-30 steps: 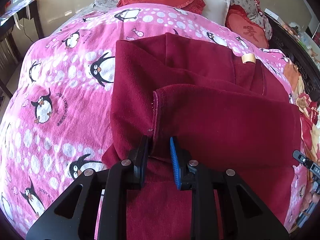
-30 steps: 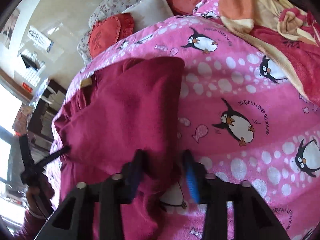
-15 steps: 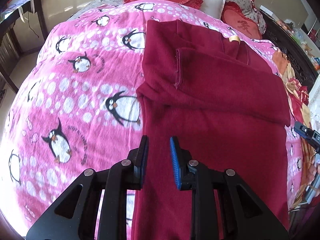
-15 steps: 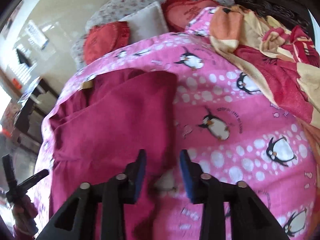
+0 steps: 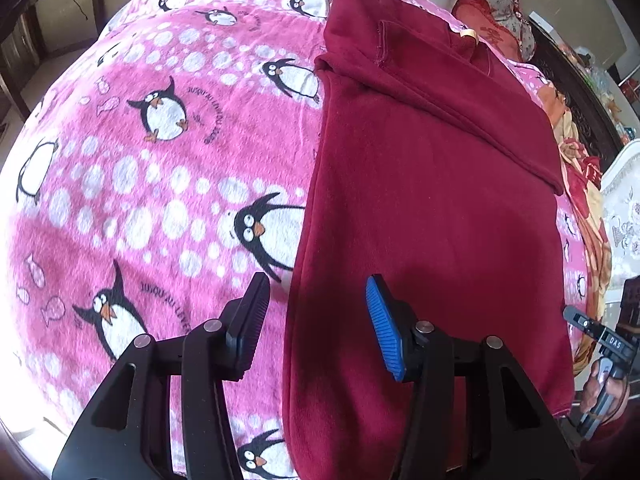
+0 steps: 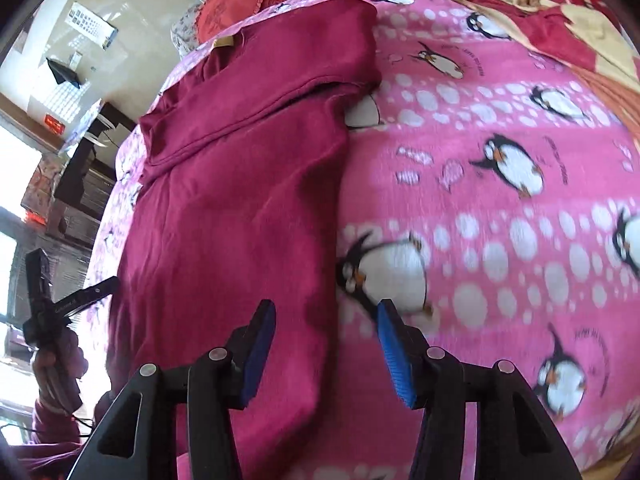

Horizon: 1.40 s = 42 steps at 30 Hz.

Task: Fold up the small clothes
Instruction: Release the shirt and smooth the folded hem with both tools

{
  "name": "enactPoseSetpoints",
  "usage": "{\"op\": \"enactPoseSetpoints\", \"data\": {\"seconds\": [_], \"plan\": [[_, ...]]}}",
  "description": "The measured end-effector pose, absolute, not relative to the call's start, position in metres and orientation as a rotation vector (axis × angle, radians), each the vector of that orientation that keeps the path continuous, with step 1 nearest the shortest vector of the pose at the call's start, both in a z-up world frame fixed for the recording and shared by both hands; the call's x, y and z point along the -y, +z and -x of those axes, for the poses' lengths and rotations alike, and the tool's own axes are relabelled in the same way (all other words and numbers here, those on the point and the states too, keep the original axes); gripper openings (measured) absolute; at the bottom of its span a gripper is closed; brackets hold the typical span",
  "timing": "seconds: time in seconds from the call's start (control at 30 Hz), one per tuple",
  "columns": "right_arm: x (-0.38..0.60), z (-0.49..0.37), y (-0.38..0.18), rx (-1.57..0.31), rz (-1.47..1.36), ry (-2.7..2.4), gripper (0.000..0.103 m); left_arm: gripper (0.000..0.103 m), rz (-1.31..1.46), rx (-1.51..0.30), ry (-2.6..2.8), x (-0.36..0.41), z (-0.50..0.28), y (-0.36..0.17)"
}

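Both tongs just sprung open, gripping nothing — left gripper [image 5: 316,320] straddles the maroon garment [image 5: 420,200] edge, right gripper [image 6: 326,346] likewise, penguin blanket [image 5: 140,160] at nine o'clock

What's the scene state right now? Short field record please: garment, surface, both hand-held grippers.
garment: dark red garment, lying flat, sleeves folded across its upper part
label: tan tag at the neck end
surface: pink penguin blanket on a bed
left hand-held gripper: open, jaws have just been opening, straddling the garment's left edge, gripping nothing
right hand-held gripper: open, jaws have just been opening, straddling the garment's right edge, gripping nothing
background: red cushion at the head of the bed
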State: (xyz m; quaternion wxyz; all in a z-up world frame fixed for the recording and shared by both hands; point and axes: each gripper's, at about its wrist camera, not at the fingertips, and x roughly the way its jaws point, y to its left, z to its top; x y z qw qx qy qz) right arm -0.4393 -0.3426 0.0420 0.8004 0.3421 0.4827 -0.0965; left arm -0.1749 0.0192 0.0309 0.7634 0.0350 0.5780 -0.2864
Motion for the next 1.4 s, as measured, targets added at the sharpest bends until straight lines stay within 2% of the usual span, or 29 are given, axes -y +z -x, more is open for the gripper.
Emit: {"op": "enactPoseSetpoints", "data": {"seconds": [0.13, 0.3, 0.5, 0.67, 0.8, 0.93, 1.4], "plan": [[0.324, 0.457, 0.043, -1.069, -0.712, -0.167, 0.050, 0.050, -0.078, -1.257, -0.616, -0.031, 0.188, 0.034], [0.292, 0.470, 0.042, -1.151, -0.556, -0.140, 0.050, 0.050, -0.122, -1.274, -0.630, -0.043, 0.209, 0.032], [0.291, 0.489, 0.048, -1.071, -0.689, -0.059, 0.050, 0.050, -0.124, -1.303, -0.627, -0.060, 0.227, 0.026], [0.289, 0.490, 0.048, -1.034, -0.736, 0.002, 0.050, 0.056, -0.103, -1.313, -0.630, -0.064, 0.235, 0.024], [0.282, 0.481, 0.043, -1.026, -0.774, 0.036, 0.050, 0.066, -0.119, -1.318, -0.650, -0.057, 0.238, 0.021], [0.285, 0.478, 0.037, -1.010, -0.835, 0.066, 0.050, 0.070, -0.107, -1.317, -0.645, -0.056, 0.237, 0.020], [0.282, 0.467, 0.034, -1.031, -0.810, 0.114, 0.051, 0.071, -0.169, -1.286, -0.623, -0.040, 0.242, 0.017]]}}
